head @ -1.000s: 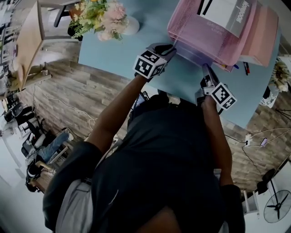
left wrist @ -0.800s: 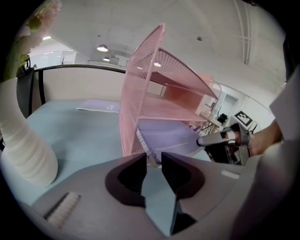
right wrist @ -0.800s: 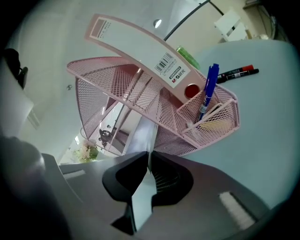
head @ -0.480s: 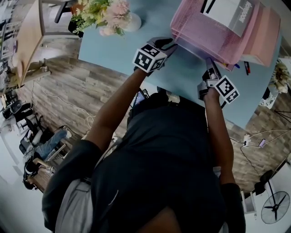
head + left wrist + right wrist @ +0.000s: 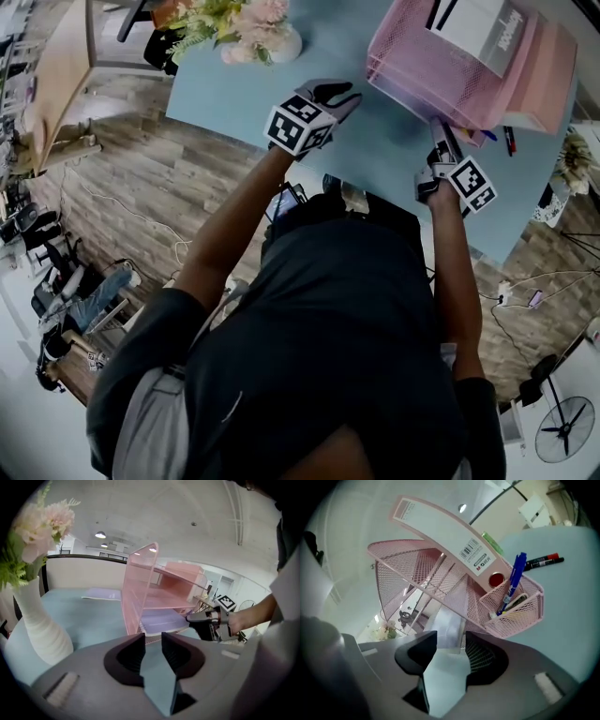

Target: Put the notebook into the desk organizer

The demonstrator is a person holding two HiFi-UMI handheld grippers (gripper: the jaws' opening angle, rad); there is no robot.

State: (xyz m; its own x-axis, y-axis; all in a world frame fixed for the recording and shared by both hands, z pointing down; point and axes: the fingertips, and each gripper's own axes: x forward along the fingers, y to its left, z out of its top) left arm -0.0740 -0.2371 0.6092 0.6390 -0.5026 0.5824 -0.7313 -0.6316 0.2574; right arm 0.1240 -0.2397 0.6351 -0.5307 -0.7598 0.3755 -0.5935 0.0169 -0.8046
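The pale lavender notebook (image 5: 164, 619) lay in the bottom tier of the pink wire-mesh desk organizer (image 5: 139, 588), upper right of the head view. The right gripper (image 5: 451, 641) had just been opening its jaws, with nothing between them, evidently a release. The left gripper (image 5: 153, 641) stood parted and empty.

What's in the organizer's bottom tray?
A lavender notebook lies flat in the lowest tray of the pink organizer. Its far end is hidden by the mesh and upper trays.
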